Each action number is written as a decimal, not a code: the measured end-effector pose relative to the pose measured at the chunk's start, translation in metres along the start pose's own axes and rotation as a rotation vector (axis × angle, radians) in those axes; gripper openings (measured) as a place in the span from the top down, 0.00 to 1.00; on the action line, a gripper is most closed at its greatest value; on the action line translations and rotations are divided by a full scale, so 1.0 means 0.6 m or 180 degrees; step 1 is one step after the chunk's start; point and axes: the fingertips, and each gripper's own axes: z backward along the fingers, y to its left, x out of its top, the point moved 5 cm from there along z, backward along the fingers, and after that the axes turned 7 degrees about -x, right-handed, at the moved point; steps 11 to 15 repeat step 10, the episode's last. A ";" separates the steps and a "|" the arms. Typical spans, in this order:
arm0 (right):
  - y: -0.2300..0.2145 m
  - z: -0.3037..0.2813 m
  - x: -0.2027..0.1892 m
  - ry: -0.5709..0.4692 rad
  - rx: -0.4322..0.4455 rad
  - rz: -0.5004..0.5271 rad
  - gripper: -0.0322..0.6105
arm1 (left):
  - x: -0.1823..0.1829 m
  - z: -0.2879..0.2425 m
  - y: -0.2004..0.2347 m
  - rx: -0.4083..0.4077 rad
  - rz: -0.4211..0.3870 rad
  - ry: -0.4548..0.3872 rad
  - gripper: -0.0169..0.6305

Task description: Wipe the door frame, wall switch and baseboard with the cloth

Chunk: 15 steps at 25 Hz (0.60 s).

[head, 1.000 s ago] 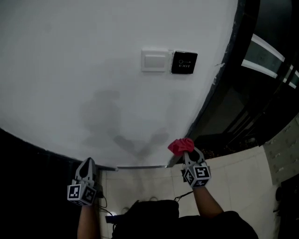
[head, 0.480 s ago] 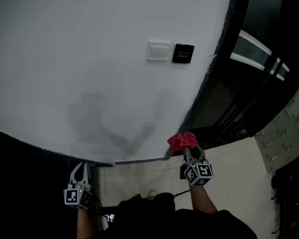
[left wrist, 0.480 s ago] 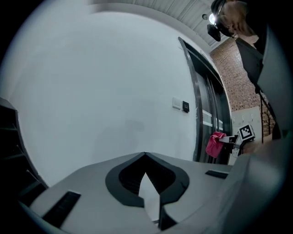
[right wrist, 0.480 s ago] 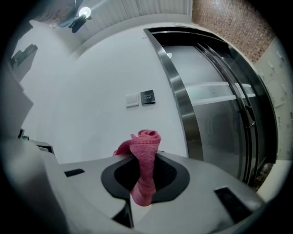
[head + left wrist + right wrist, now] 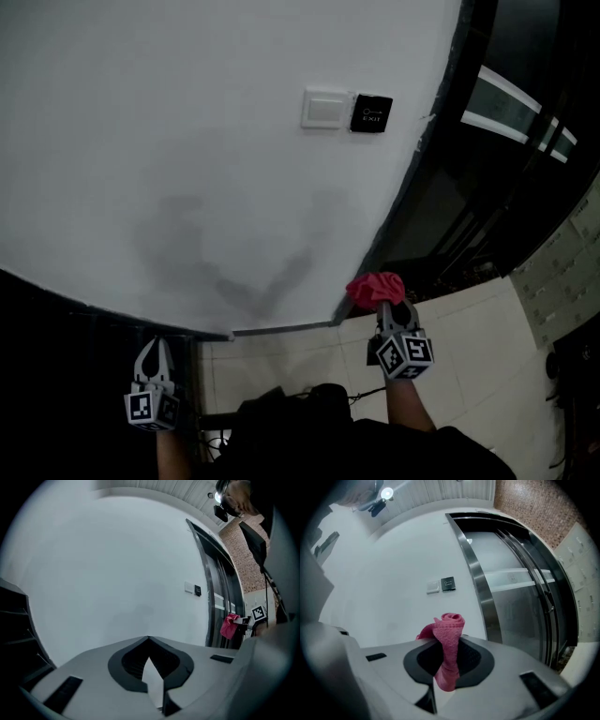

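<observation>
Lower than before, left claw (image 5: 155, 344) is closed, empty; right claw (image 5: 387, 307) clamps pink cloth (image 5: 375, 289).

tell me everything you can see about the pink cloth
The cloth is pink-red with a fine woven, towel-like texture. It is bunched and rolled into a narrow wad, pinched upright between the shut jaws of the right gripper. Its rolled top sticks out beyond them and a tail hangs below. It sits low beside the door frame; whether it touches the frame cannot be told.
</observation>
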 end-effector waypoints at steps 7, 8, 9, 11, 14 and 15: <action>-0.009 -0.010 0.000 -0.0057 0.0026 -0.0016 0.88 | 0.010 0.002 -0.006 0.0063 0.0045 -0.0209 0.98; -0.008 -0.009 0.001 -0.0063 0.0034 -0.0005 0.88 | 0.014 0.003 -0.008 0.0070 0.0025 -0.0244 0.98; -0.008 -0.007 0.001 -0.0070 0.0041 0.0005 0.88 | 0.017 0.004 -0.009 0.0075 0.0006 -0.0275 0.98; -0.008 -0.006 0.001 -0.0078 0.0047 0.0015 0.88 | 0.019 0.004 -0.011 0.0078 -0.0012 -0.0304 0.98; -0.008 -0.006 0.001 -0.0078 0.0047 0.0015 0.88 | 0.019 0.004 -0.011 0.0078 -0.0012 -0.0304 0.98; -0.008 -0.006 0.001 -0.0078 0.0047 0.0015 0.88 | 0.019 0.004 -0.011 0.0078 -0.0012 -0.0304 0.98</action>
